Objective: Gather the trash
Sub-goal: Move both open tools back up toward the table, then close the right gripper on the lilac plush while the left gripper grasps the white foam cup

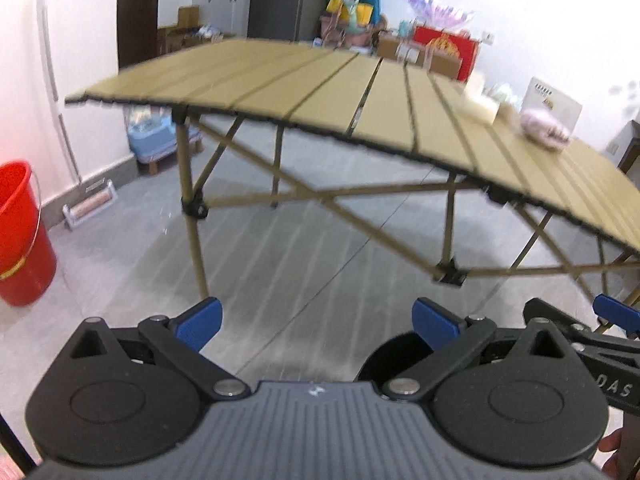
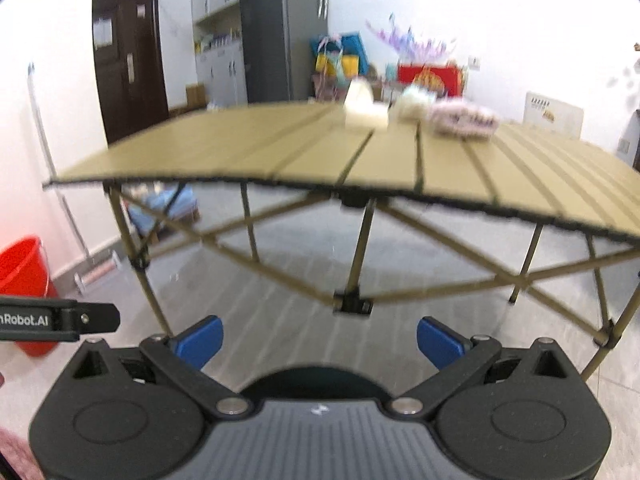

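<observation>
A tan slatted folding table (image 1: 312,80) stands ahead, also in the right wrist view (image 2: 280,148). On its far right part lie a pale cream box (image 2: 364,114), a whitish crumpled piece (image 2: 414,106) and a pink crumpled wrapper (image 2: 460,120); the box (image 1: 480,106) and the pink wrapper (image 1: 544,128) also show in the left wrist view, blurred. A red bucket (image 1: 20,236) stands on the floor at the left, also in the right wrist view (image 2: 24,276). My left gripper (image 1: 318,322) is open and empty, below the table edge. My right gripper (image 2: 320,342) is open and empty, likewise short of the table.
The table's crossed legs (image 2: 356,264) span the grey tiled floor. A blue crate (image 1: 152,136) sits under the far left corner. Boxes, bags and a red gift box (image 1: 444,48) line the back wall beside a dark fridge (image 2: 264,36) and a brown door (image 2: 128,60).
</observation>
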A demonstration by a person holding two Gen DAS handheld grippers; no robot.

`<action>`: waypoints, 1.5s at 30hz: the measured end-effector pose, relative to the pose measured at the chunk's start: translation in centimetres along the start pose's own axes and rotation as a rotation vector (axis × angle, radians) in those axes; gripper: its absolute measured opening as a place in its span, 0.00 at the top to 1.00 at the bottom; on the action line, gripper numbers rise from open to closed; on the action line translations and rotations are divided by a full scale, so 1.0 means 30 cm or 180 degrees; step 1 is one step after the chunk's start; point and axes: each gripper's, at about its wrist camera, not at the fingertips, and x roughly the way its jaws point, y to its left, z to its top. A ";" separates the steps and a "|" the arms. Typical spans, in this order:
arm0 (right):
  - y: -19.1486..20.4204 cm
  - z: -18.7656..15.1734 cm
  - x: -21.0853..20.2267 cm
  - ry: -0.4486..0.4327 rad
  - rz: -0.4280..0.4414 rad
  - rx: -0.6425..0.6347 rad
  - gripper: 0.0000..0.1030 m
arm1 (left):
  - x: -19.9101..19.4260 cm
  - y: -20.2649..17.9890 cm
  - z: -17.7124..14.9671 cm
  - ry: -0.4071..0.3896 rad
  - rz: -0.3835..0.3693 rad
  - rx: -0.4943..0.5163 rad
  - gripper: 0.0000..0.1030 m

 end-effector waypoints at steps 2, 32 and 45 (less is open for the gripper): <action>-0.025 0.035 -0.026 -0.0134 0.0011 0.0041 0.00 | -0.018 -0.016 0.029 -0.0073 -0.0015 0.0030 0.00; -0.456 0.650 0.135 -0.0818 -0.0664 0.0027 0.00 | 0.137 -0.361 0.643 -0.0587 -0.0449 0.0380 0.00; -0.511 0.750 0.621 -0.0183 -0.0646 0.0009 0.00 | 0.467 -0.503 0.759 -0.0415 -0.0467 0.0349 0.00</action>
